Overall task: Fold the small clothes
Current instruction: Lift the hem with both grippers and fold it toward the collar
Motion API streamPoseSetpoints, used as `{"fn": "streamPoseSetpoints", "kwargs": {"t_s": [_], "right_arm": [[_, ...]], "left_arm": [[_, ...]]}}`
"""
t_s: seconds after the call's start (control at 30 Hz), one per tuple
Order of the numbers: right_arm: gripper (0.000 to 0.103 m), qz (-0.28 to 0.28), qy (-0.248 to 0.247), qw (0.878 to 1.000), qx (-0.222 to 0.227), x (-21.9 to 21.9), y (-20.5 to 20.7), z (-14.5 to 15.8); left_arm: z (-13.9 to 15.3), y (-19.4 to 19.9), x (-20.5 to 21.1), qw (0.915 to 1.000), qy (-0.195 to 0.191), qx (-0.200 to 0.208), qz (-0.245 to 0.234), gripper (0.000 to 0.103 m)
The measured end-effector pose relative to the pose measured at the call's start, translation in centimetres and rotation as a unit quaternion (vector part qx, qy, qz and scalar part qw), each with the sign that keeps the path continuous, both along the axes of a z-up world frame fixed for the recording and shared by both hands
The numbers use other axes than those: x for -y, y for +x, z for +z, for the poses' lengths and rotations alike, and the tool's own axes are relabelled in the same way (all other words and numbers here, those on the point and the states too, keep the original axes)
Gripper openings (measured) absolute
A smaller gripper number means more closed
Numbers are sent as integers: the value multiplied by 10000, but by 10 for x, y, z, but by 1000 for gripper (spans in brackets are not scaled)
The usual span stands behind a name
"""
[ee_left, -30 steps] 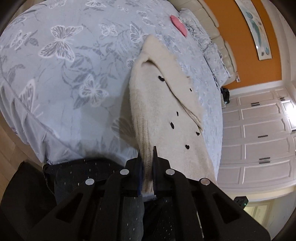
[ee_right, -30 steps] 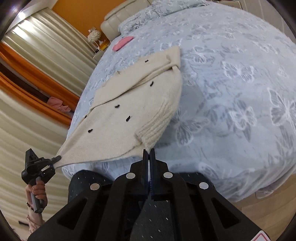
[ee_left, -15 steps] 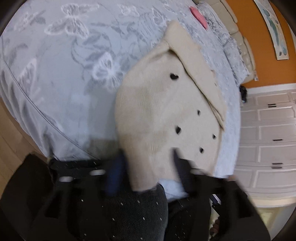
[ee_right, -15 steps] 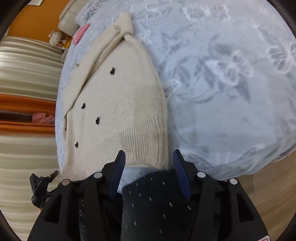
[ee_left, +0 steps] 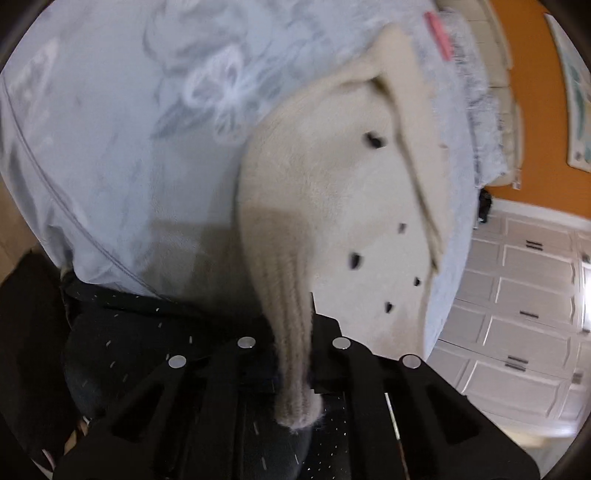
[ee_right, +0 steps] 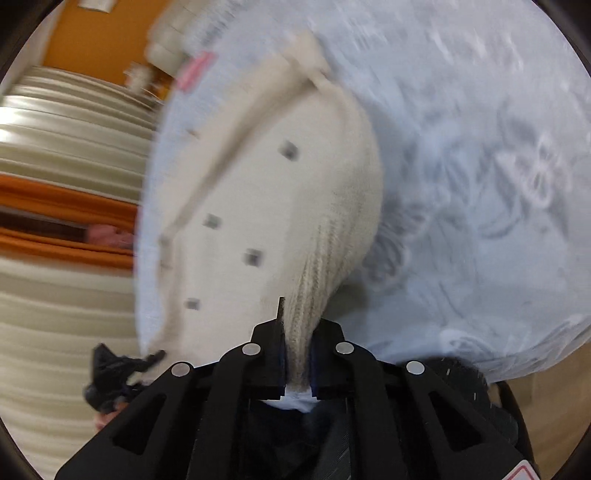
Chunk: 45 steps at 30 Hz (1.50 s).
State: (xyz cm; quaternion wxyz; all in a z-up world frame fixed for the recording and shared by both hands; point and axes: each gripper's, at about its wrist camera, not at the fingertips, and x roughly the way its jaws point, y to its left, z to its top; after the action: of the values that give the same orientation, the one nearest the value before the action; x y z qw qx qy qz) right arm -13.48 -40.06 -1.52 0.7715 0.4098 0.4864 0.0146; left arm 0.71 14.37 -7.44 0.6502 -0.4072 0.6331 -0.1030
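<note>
A cream knitted sweater (ee_left: 332, 206) with small dark heart-shaped marks lies spread on a bed (ee_left: 110, 129) covered by a pale blue-grey sheet printed with butterflies, and its ribbed hem hangs toward the near edge of the mattress. The left gripper (ee_left: 295, 354) is clamped on one corner of that ribbed hem; the knit is bunched into a narrow roll between its black fingers and a tuft of it sticks out behind them. The right gripper (ee_right: 297, 354) has its jaws closing on the other corner of the hem, with the ribbed knit already squeezed between the blue pads so that the cloth fans out from them toward the body of the sweater. In the right wrist view, which is smeared by motion, the left gripper shows as a dark shape at the far corner of the garment, beside the bed edge. One sleeve is folded across the upper part of the sweater. A pink item (ee_left: 437, 35) lies farther up the bed near the pillows. An orange wall (ee_left: 532, 92) with a framed picture stands behind the bed, white panelled wardrobe doors (ee_left: 517, 302) fill one side, and pale curtains (ee_right: 55, 295) with an orange band fill the other.
</note>
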Motion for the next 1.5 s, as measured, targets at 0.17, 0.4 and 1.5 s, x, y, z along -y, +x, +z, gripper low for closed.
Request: {"fn": "streamPoseSetpoints", "kwargs": {"t_s": [0.17, 0.4, 1.5], "right_arm": [[7, -141, -56, 9968, 788, 17, -48, 57], [7, -122, -30, 9952, 968, 17, -126, 80], [6, -1305, 292, 9825, 1298, 108, 38, 51]], "left_arm": [[50, -28, -17, 9979, -256, 600, -12, 7], [90, -91, -39, 9947, -536, 862, -170, 7], [94, 98, 19, 9890, 307, 1369, 461, 6]]}}
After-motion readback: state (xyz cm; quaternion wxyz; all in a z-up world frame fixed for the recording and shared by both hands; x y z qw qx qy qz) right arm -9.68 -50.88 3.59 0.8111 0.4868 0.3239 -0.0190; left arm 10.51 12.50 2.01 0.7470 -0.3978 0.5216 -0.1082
